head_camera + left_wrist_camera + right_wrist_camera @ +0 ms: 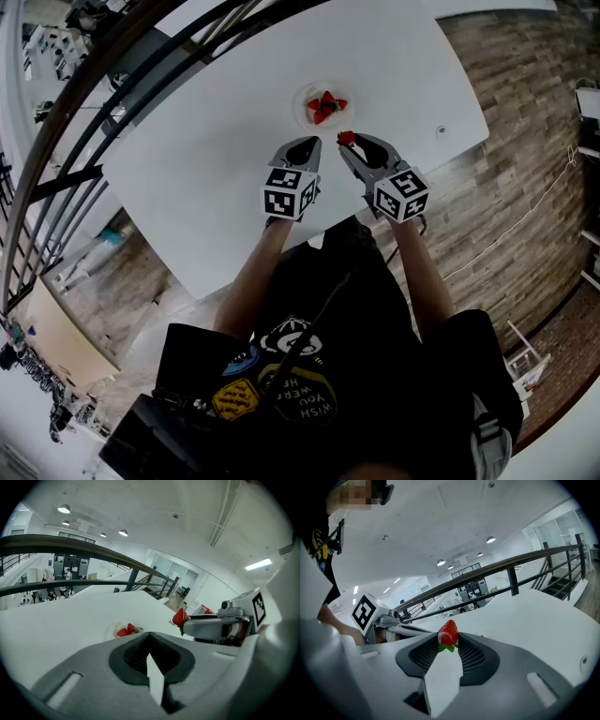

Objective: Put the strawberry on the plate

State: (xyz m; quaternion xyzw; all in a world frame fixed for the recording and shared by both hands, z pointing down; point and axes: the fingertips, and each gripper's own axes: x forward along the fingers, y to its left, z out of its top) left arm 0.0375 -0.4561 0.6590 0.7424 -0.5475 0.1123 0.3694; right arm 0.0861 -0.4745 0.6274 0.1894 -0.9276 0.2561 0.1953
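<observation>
A small white plate (300, 97) lies on the white table with strawberries (324, 106) on it. Just short of it and slightly right, my right gripper (348, 142) is shut on another red strawberry (347, 137), held above the table. In the right gripper view that strawberry (448, 632) sits pinched at the jaw tips with its green leaves pointing down. My left gripper (307, 144) hovers beside it, shut and empty. The left gripper view shows the plate (111, 631) ahead, and the held strawberry (180, 617) to the right.
The white table (206, 169) ends close to the person's body, with wood floor beyond its right edge. A dark metal railing (112, 84) runs along the far left side. A small round fitting (442, 131) sits near the table's right corner.
</observation>
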